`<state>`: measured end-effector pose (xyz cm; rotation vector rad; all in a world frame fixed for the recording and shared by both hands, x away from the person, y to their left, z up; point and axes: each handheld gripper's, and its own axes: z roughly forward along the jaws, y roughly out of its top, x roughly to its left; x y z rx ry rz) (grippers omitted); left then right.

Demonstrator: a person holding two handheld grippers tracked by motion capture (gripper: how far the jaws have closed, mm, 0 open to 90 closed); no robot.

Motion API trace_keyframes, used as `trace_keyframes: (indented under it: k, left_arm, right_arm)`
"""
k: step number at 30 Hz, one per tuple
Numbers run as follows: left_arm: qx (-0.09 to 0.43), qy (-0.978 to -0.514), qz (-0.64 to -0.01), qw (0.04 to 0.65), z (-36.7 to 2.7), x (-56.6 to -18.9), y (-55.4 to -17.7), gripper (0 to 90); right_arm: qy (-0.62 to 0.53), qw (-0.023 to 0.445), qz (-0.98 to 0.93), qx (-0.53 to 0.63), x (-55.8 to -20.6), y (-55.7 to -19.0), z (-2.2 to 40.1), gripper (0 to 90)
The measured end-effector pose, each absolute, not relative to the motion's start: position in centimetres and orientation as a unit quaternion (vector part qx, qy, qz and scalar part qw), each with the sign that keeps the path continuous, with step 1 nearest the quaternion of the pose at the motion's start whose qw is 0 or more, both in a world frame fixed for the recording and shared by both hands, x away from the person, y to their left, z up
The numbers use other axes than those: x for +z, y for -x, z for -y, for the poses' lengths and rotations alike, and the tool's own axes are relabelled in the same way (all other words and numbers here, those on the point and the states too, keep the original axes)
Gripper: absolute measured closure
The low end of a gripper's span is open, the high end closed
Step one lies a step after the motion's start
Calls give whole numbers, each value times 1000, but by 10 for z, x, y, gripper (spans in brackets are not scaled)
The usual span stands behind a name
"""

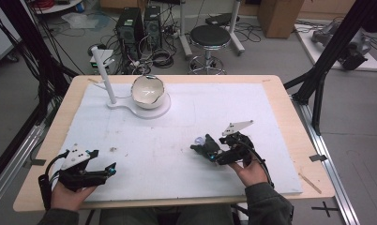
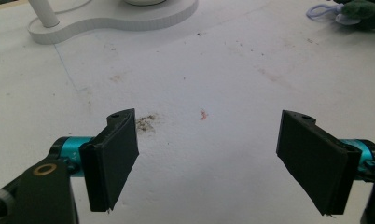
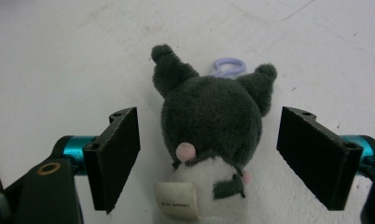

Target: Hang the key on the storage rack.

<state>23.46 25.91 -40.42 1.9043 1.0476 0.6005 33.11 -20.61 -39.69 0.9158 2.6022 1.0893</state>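
Note:
A dark grey plush toy [image 3: 209, 116] with two ears, a white lower body, a fabric tag and a lilac loop [image 3: 228, 66] lies on the white mat. My right gripper [image 3: 209, 144] straddles it, one black jaw on each side, with a gap between each pad and the plush, so it is open. From above, the toy [image 1: 201, 146] sits right of centre on the mat, just left of the right gripper [image 1: 214, 153]. My left gripper [image 1: 110, 169] rests near the front left edge. Its jaws [image 2: 209, 158] stand wide open over bare mat.
A white stand with an upright post [image 1: 102, 70] and a round base [image 1: 161, 110] carries a cracked white bowl [image 1: 148, 91] at the back left. The white mat [image 1: 177, 126] covers most of the wooden table [image 1: 290, 122]. A stool [image 1: 210, 37] and computer towers stand beyond the table.

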Motion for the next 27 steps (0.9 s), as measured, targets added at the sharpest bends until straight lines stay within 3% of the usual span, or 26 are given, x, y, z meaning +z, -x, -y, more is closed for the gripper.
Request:
trace_keyframes:
  k: [27]
  left_arm:
    - [237,-766,-417,429,-257,-405,-235,209]
  right_arm:
    - [-325,76,-886,321,-414,-337,201,363]
